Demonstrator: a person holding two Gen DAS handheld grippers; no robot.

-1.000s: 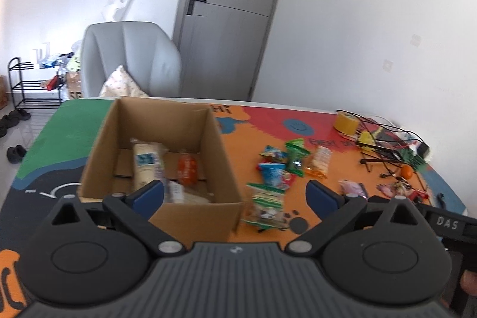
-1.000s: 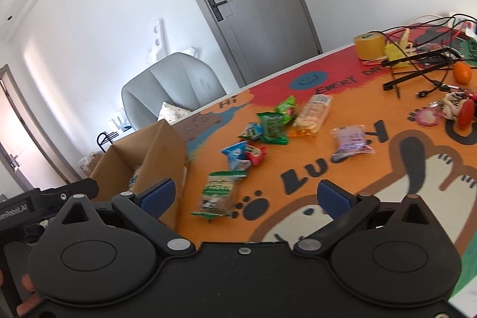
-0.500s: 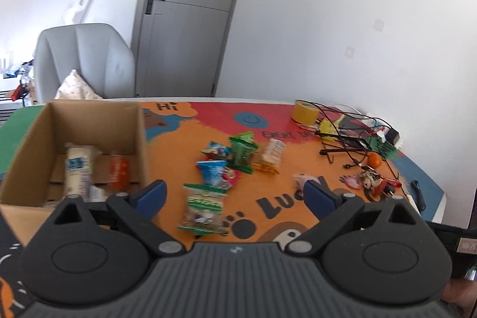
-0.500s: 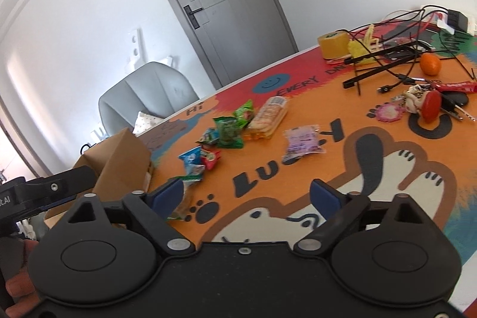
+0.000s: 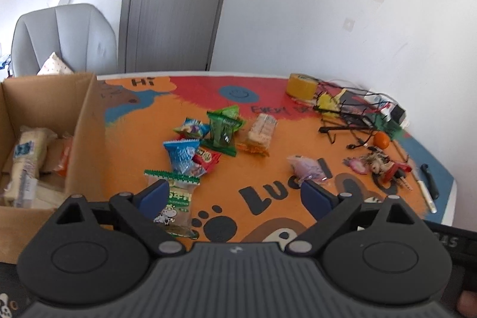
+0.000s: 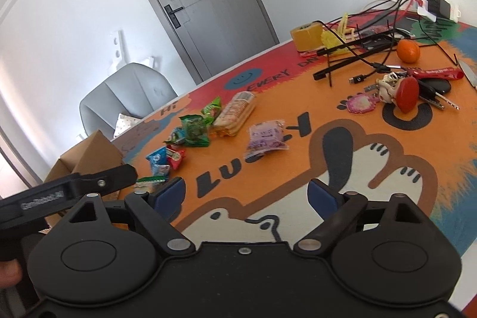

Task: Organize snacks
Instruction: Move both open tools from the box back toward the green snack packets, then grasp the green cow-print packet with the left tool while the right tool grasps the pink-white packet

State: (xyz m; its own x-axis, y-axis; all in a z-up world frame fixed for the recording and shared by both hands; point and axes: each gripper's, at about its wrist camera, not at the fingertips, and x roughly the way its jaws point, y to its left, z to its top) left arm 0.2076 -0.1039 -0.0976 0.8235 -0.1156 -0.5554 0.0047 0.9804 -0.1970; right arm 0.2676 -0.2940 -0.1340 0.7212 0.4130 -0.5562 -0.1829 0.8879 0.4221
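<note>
Hovering tilted down over the snack-strewn tabletop (image 5: 298, 136).
Left hand-held gripper (image 5: 235, 195) closing, empty, above green-topped snack packet (image 5: 174, 198); right hand-held gripper (image 6: 247, 195) spread, empty; cardboard box (image 5: 86, 139) alongside.

Two matching black handheld grippers with blue finger pads

The left gripper (image 5: 234, 195) has a dark grey ribbed body with a small white logo at its front edge, two round black housings with shallow circular recesses, triangular cut-outs above them, and silver pivot screws on black linkage arms ending in blue pads (image 5: 155, 196). The right gripper (image 6: 247, 195) is built alike but with a smooth black body, a silver screw at its centre front, and blue pads (image 6: 323, 198). Seen from the right wrist, the left unit's black side bar carries small white lettering, too blurred to read.
</note>
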